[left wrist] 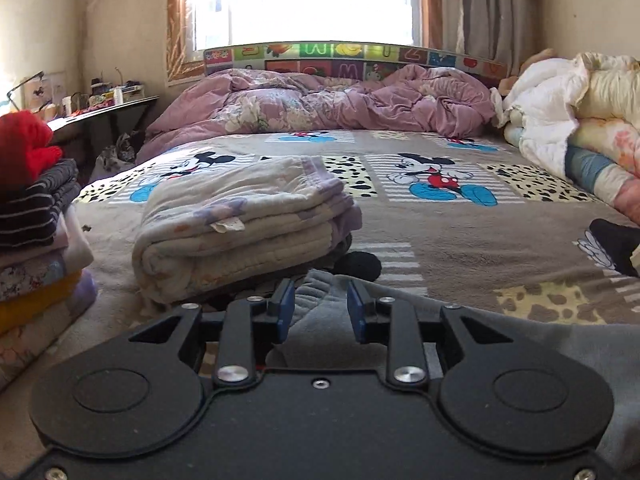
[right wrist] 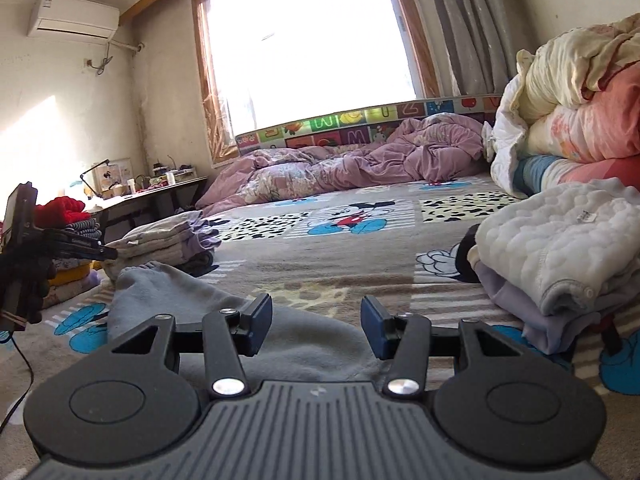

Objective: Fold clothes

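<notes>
Both tongs, left [left wrist: 321,307] and right [right wrist: 316,326], hang released over the grey garment [right wrist: 192,296], poised to pinch its edges.

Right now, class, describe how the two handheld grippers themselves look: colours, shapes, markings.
Both are matte black with twin round discs, silver pivot bolts and angular linkages. The left gripper has bright blue finger pads and a smooth body; the right gripper has darker navy pads and a ribbed grey body.

Cartoon-print bed [left wrist: 440,232], grey garment [right wrist: 192,300], folded blanket [left wrist: 240,224], purple duvet [left wrist: 320,100], clothes stack [left wrist: 36,240]
</notes>
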`<state>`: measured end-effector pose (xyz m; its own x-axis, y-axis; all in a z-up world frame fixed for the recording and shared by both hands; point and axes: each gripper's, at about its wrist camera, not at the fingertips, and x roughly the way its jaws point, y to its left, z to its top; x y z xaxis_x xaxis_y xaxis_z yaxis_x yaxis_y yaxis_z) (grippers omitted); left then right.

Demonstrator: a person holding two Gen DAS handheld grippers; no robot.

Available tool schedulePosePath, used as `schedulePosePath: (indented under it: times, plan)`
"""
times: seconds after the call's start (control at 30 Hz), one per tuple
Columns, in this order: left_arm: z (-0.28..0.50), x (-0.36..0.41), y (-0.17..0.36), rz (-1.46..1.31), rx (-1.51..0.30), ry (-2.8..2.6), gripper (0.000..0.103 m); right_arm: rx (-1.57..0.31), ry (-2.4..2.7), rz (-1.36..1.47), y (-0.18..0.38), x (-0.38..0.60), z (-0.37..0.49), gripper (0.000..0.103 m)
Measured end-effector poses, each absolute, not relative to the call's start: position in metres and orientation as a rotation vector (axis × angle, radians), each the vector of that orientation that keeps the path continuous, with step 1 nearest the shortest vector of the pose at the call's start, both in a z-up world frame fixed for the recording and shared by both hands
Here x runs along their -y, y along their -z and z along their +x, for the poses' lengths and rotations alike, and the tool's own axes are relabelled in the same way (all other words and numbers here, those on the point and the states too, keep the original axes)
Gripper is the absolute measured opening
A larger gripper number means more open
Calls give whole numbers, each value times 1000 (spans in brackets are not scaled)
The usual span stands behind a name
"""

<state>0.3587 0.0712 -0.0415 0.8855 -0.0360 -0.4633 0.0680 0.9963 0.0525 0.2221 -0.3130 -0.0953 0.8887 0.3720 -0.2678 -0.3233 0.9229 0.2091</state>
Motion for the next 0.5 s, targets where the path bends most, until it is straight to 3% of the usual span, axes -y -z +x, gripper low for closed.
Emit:
schedulePosePath:
  times: [0.13, 0.23, 0.33, 0.47, 0.5]
  plan:
    - [403, -58, 99, 287, -656, -36, 23, -449, -385, 130, 109, 300, 238, 48]
    - [406, -48, 99, 361, -655, -50, 23, -490, -390, 153, 116, 300, 243, 48]
    - [384, -49, 72, 252, -563, -10, 22, -482, -392, 166, 117, 300, 241, 48]
    - [382, -46, 83, 288, -586, -17, 38, -451, -385, 172, 115, 301, 235, 49]
    - [385, -45, 88, 306, -610, -24, 39, -478, -376, 172, 118, 302, 238, 49]
